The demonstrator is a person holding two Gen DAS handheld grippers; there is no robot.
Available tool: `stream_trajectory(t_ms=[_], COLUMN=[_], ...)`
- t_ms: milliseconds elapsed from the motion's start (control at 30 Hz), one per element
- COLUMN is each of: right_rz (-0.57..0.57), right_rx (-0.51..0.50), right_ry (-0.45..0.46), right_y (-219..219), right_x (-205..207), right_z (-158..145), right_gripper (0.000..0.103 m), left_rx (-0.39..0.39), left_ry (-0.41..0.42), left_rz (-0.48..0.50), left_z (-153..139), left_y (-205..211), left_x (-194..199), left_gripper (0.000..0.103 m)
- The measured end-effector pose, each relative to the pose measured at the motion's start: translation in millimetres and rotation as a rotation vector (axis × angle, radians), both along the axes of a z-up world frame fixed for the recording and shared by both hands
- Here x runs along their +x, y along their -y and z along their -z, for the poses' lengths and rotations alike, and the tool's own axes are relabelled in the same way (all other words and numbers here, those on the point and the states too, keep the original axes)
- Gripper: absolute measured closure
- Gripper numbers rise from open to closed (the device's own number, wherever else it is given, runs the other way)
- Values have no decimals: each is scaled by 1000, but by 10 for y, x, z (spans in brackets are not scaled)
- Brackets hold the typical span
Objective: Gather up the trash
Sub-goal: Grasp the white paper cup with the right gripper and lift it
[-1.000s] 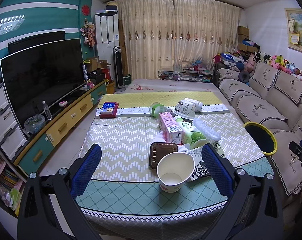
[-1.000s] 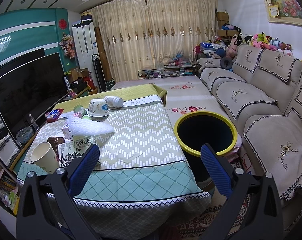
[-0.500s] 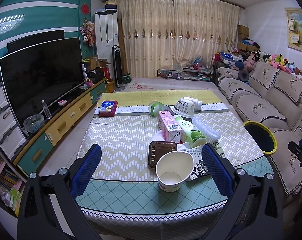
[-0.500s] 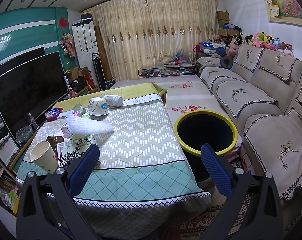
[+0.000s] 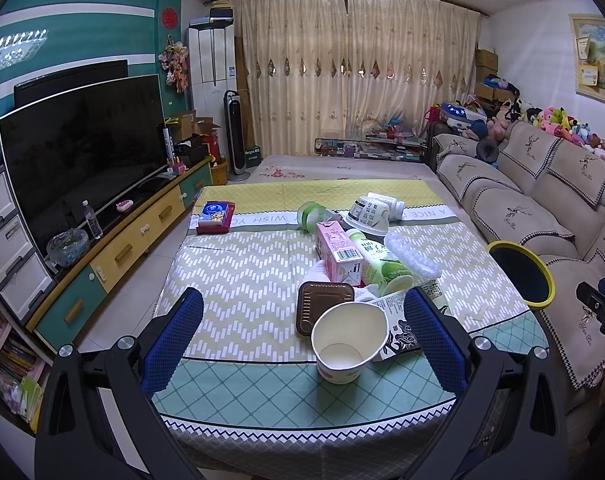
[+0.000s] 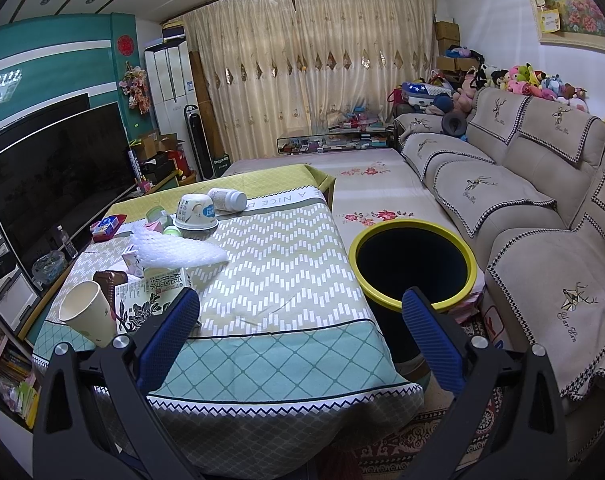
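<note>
Item: paper cup (image 5: pixel 349 343), empty, nearest piece of the trash heap on the table (image 5: pixel 242 280).

It stands at the near edge, just beside a brown tray (image 5: pixel 324 306) and a printed carton (image 5: pixel 400 322). Expect it light and easily crushed (pinch the rim wall gently). Your left gripper (image 5: pixel 302 332) and right gripper (image 6: pixel 300 332) both hang spread, holding nothing; the yellow-rimmed bin (image 6: pixel 416 264) waits beside the table.

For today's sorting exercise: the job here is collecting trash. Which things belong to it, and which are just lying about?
Belongs to the job:
white paper cup
brown plastic tray
pink drink carton
green-labelled plastic bottle
clear bubble wrap
upturned white paper bowl
yellow-rimmed black bin

Just lying about:
black television
beige sofa
red tissue box
</note>
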State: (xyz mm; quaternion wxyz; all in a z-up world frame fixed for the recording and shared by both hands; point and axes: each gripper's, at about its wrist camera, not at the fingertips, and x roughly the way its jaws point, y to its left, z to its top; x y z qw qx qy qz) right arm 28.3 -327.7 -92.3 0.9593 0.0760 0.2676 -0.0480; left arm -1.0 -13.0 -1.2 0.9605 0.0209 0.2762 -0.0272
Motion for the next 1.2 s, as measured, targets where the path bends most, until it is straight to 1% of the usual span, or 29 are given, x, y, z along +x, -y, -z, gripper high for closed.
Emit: stream_trajectory(t_ms=[233,300,467,533,700,767,900,1033,1133,1200], right_rz=[-23,-30,-97,-149,-294,-369,-529,-677,-732,-758], right_rx=[-4,-7,-20,-18,-20,-5,-36,-53,-82,-76], right_ry=[-5,-7,5,8,-18,-30,-6,-11,-14,-25], right_y=[-54,-86,-223,-310,-708,-894,-1333,-1750,-1990,-2105], right_x=[31,40,66,83,234,292,325,416,479,591], right_z=[80,22,45,71,159,207,251,313,380,423], right_gripper=[6,6,6,6,6,6,6,6,6,6], left_rx=[0,-1,-9,-13,-9,-7,-16,-32,-39,-42], left_ry=[2,2,5,8,14,17,15,7,2,-1], left_rz=[1,1,-8,-17,-38,-50,-82,-108,-123,-132], left_z=[6,11,8,3,17,34,65,113,142,159], left_y=[8,10,-57,-96,-172,-223,-364,-521,-625,-678], left_x=[-5,-1,20,24,29,28,59,93,107,121], left_gripper=[4,4,4,4,4,4,4,4,4,4])
